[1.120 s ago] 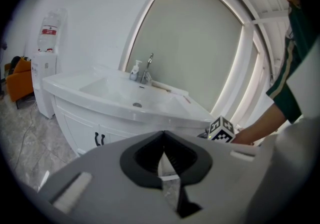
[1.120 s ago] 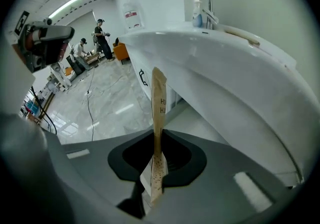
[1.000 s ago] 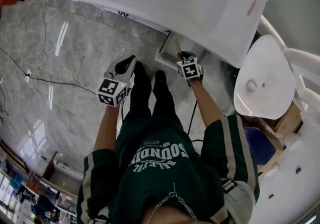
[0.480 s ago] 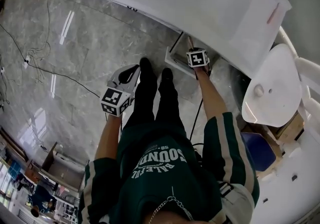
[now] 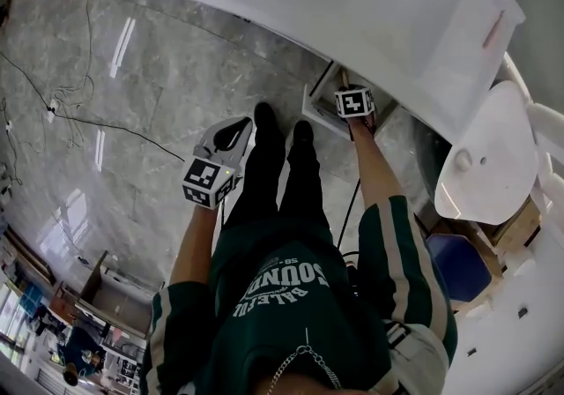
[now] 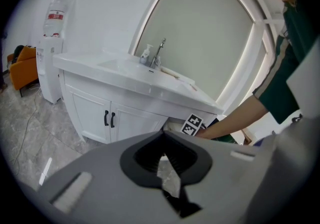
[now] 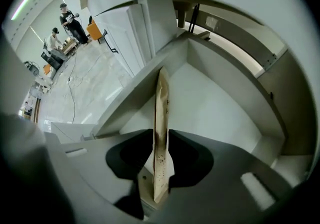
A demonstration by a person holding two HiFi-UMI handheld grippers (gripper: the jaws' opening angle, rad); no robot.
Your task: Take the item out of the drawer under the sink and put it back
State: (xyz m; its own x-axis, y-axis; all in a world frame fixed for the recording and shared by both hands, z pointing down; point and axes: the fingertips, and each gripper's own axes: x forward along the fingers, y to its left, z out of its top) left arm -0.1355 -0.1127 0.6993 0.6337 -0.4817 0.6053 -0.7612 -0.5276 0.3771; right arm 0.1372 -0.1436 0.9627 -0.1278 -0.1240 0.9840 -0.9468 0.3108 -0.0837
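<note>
Person in a green top (image 5: 291,296), arms down. L gripper (image 5: 231,132) hangs over the marble floor (image 5: 132,102), just beside a black shoe (image 5: 266,117) and apart from the drawer. Its fingers sit a narrow gap apart w/ nothing btw them. R gripper (image 7: 160,170) reaches into the open drawer (image 7: 220,113) under the sink (image 5: 352,5). A thin tan item (image 7: 161,113) stands on edge btw its fingers, inside the drawer, pointing toward the back corner. The jaws are opening and the pads don't press it. The cabinet doors (image 6: 95,113) beside the drawer are closed.
</note>
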